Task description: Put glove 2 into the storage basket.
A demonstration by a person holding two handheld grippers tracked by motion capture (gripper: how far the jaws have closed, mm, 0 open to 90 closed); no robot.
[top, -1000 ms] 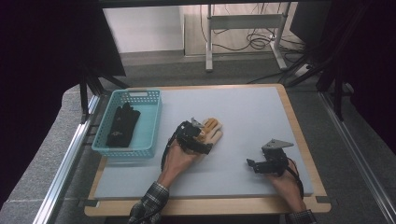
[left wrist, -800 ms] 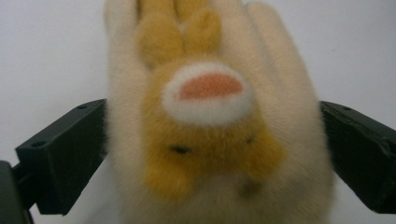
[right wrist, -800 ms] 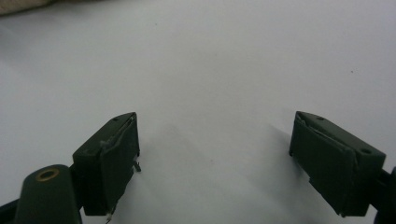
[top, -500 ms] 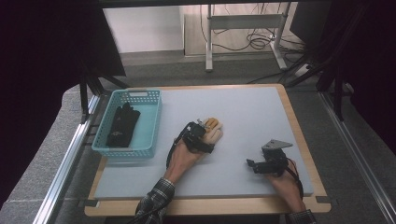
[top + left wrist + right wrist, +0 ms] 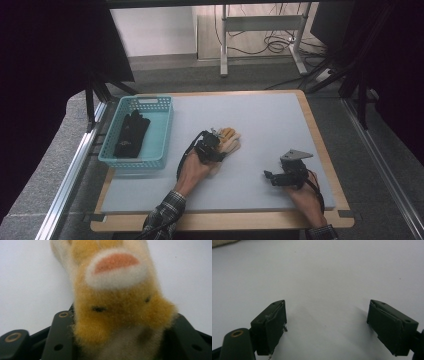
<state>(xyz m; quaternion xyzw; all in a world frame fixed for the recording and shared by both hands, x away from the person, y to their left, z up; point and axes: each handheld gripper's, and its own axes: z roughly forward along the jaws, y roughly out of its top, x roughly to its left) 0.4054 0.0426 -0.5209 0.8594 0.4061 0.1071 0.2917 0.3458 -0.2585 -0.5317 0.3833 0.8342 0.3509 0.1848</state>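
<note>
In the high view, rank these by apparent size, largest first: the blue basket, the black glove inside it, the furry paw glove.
1. blue basket
2. black glove
3. furry paw glove, though the left gripper covers part of it, so this rank is unsure.

We saw the left tongs, which had just been closing, set on a furry tan glove mid-bench. The right tongs rested apart. A black glove lay in the blue basket.

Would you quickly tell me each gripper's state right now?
Left gripper: jaws just closing, shut on the furry paw glove.
Right gripper: open, holding nothing.
</note>
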